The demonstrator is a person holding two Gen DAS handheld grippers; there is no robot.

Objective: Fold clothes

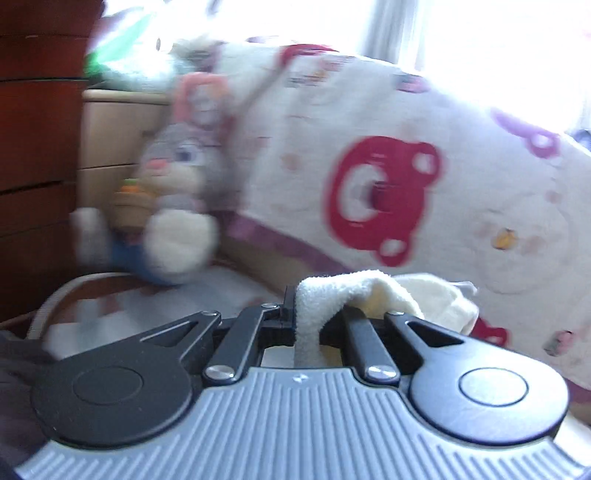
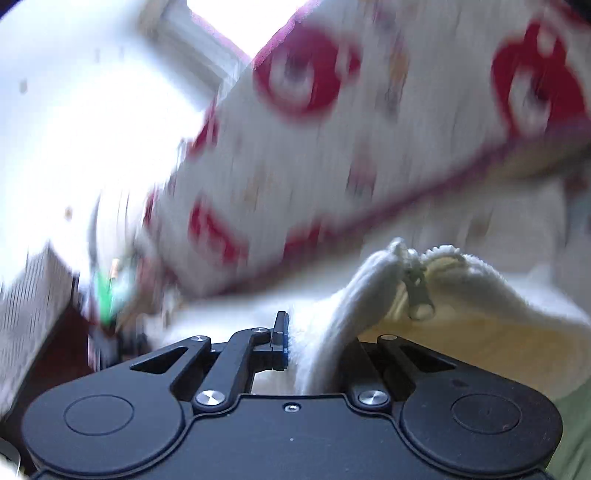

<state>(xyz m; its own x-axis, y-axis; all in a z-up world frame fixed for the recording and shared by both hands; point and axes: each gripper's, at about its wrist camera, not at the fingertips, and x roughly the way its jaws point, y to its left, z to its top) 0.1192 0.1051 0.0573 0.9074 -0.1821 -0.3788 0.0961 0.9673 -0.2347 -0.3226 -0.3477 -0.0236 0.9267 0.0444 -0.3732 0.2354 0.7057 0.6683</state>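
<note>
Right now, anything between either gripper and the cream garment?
No. The left gripper is already shut on the cream garment, and the right gripper is shut on it beside the zipper pull. Nothing sits between.

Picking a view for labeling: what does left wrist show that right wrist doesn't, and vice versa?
Left wrist only: a plush rabbit holding a carrot pot, a pale wooden drawer unit behind it, and dark red-brown wood at the left edge.

Right wrist only: the garment's metal zipper pull hanging beside the grip, and a green surface at lower right.

Both: a cream fleece garment clamped in each gripper, left gripper and right gripper, with the white blanket with red prints and a bright window behind. Both backgrounds are motion-blurred.
</note>
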